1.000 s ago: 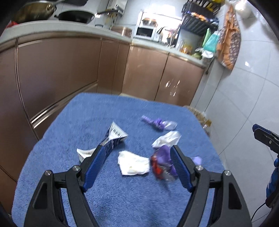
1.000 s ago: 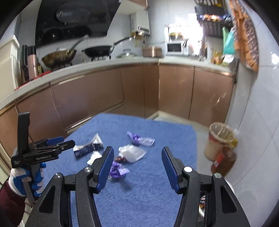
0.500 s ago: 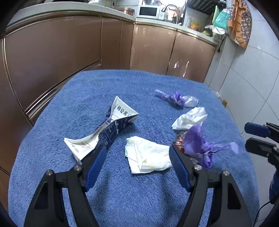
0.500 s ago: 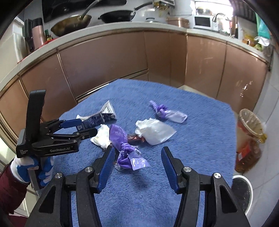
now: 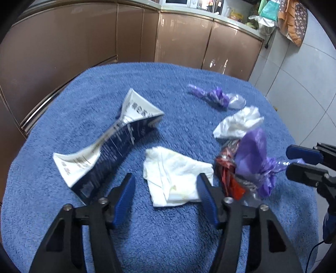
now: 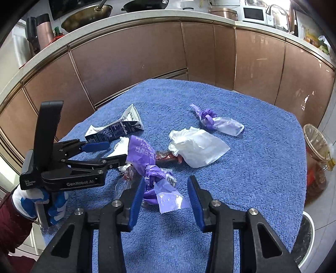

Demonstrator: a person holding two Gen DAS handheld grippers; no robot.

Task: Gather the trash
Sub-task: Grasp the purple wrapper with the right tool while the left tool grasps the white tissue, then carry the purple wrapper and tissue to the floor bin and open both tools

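beside the blue towel [image 6: 252, 168], only in the right view, a lined bin [image 6: 316, 145]; both grippers' jaws wide apart, empty.

A home kitchen. Across the top of the right wrist view runs a pale counter [image 6: 130, 17] over bronze cabinet doors [image 6: 130, 61], with a brass wok [image 6: 88, 14] and a black pan [image 6: 145, 4] at upper centre and a white microwave [image 6: 253, 13] at upper right. White wall tiles [image 5: 298, 69] fill the right of the left wrist view, where a patterned cloth [image 5: 294, 21] hangs at upper right
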